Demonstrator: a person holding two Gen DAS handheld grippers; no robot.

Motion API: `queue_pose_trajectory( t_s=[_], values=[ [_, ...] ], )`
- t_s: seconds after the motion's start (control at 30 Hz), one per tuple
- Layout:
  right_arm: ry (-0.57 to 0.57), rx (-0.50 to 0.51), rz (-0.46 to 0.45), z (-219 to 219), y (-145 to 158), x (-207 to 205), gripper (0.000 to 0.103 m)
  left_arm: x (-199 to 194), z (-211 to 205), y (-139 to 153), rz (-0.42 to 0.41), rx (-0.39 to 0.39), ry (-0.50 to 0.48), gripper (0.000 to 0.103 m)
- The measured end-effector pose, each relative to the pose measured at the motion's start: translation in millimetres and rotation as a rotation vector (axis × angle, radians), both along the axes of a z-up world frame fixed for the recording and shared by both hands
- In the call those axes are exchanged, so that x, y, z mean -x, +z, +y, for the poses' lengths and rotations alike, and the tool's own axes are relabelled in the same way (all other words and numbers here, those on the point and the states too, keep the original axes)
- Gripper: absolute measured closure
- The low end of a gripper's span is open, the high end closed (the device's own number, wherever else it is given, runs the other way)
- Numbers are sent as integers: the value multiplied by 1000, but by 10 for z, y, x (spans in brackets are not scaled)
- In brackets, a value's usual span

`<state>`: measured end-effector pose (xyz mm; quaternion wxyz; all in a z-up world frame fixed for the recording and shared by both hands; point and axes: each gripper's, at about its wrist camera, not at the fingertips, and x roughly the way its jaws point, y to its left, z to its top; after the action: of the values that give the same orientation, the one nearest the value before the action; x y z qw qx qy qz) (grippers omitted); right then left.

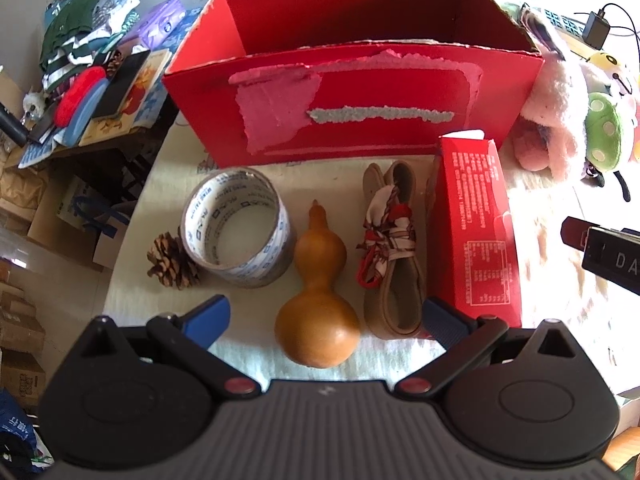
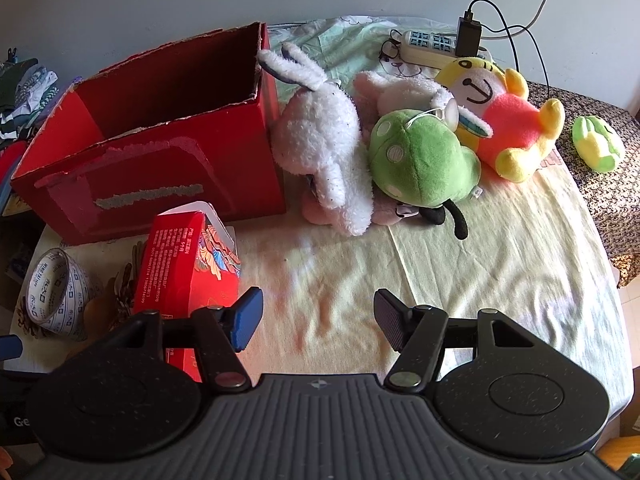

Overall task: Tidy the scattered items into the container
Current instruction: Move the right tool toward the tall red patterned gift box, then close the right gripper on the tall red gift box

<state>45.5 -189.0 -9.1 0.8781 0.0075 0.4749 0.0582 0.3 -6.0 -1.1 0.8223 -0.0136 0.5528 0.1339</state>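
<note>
An open red cardboard box stands at the back of the bed. In front of it lie a pine cone, a tape roll, a brown gourd, a tan sandal with a patterned strap and a red carton. My left gripper hangs wide open above the gourd's fat end, not touching it. My right gripper is open over bare sheet, right of the red carton, with nothing between its fingers.
Plush toys lie right of the box: a white rabbit, a green one, a yellow and pink one. A power strip with a charger sits behind them. A cluttered side table stands left of the bed.
</note>
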Motion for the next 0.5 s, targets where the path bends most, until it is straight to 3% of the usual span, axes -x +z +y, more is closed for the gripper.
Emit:
queue_pose_trajectory(
  t_s=[0.2, 0.3, 0.43, 0.5],
  values=[
    [-14, -17, 11, -70, -17, -25, 38, -25, -57, 63, -24, -3, -36, 1],
    [-10, -51, 23, -111, -26, -48, 38, 6, -62, 123, -91, 13, -62, 1],
    [13, -176, 46, -185, 4, -137, 38, 137, -102, 191, -188, 133, -198, 1],
    [46, -251, 63, -185, 24, -198, 38, 202, -172, 192, -197, 169, -278, 1]
  ],
)
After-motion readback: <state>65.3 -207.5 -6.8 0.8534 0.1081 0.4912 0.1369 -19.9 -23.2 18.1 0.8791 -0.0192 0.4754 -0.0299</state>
